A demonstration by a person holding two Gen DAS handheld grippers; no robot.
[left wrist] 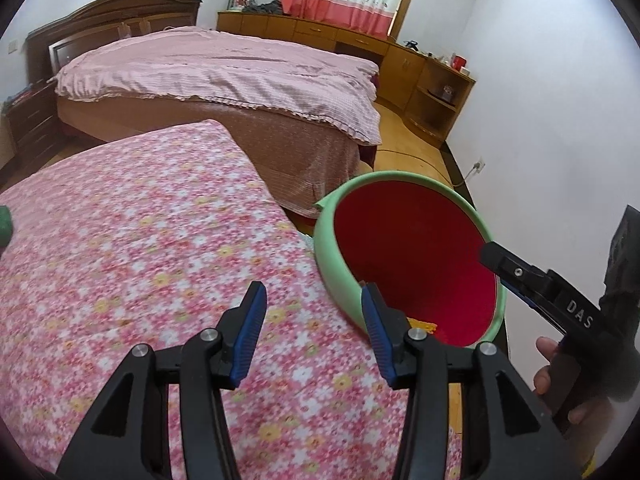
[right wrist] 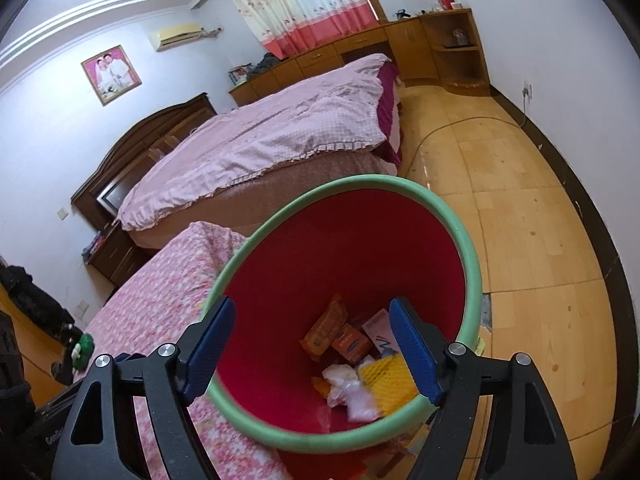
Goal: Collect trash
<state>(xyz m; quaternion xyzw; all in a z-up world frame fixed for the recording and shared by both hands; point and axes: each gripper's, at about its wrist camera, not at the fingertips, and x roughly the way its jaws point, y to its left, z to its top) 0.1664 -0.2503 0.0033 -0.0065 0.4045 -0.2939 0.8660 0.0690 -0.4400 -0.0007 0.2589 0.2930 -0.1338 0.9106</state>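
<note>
Beside the bed, red green-rimmed bin holds wrappers; both grippers' fingers spread, empty.

Right tongs spread empty above red bin; wrappers, yellow netting inside.

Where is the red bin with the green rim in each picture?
Left wrist view: the red bin is right of centre, beside the flowery cloth, just past the left gripper.
Right wrist view: the red bin fills the lower middle, trash at its bottom, with the right gripper over its mouth.
Shared landmark: the bed with the pink cover behind the bin.
</note>
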